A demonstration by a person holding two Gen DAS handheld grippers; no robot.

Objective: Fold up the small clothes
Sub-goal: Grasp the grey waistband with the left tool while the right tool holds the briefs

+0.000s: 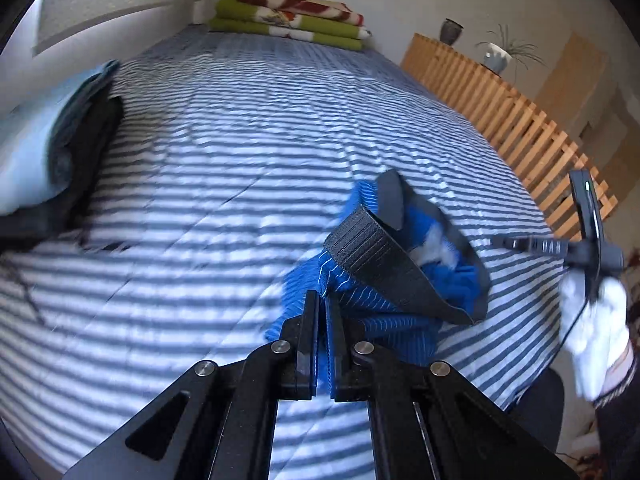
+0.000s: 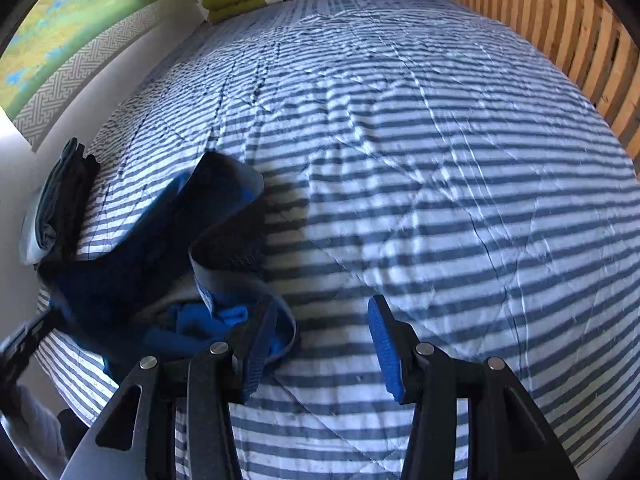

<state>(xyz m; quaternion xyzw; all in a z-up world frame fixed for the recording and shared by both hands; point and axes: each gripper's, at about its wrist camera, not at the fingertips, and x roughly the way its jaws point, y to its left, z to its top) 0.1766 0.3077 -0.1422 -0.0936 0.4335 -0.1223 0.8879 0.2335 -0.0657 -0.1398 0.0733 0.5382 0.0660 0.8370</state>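
Note:
A small blue garment (image 1: 380, 296) with thin pale stripes and a wide dark waistband (image 1: 376, 256) rests bunched on the striped bed cover. My left gripper (image 1: 323, 320) is shut on the garment's near edge, with blue cloth pinched between the pads. In the right wrist view the garment (image 2: 168, 248) lies at the left, its waistband looped open. My right gripper (image 2: 320, 336) is open just to its right, with only bed cover between the fingers; its left finger (image 2: 258, 344) is at the garment's edge. The right gripper (image 1: 532, 245) also shows side-on in the left wrist view, held by a white-gloved hand (image 1: 596, 320).
The striped bed cover (image 2: 440, 200) fills both views. A pile of folded dark and pale clothes (image 1: 68, 140) lies at the bed's left edge. A folded green and red blanket (image 1: 292, 20) sits at the far end. A wooden slatted rail (image 1: 500, 120) runs along the right, with a potted plant (image 1: 500, 56) behind it.

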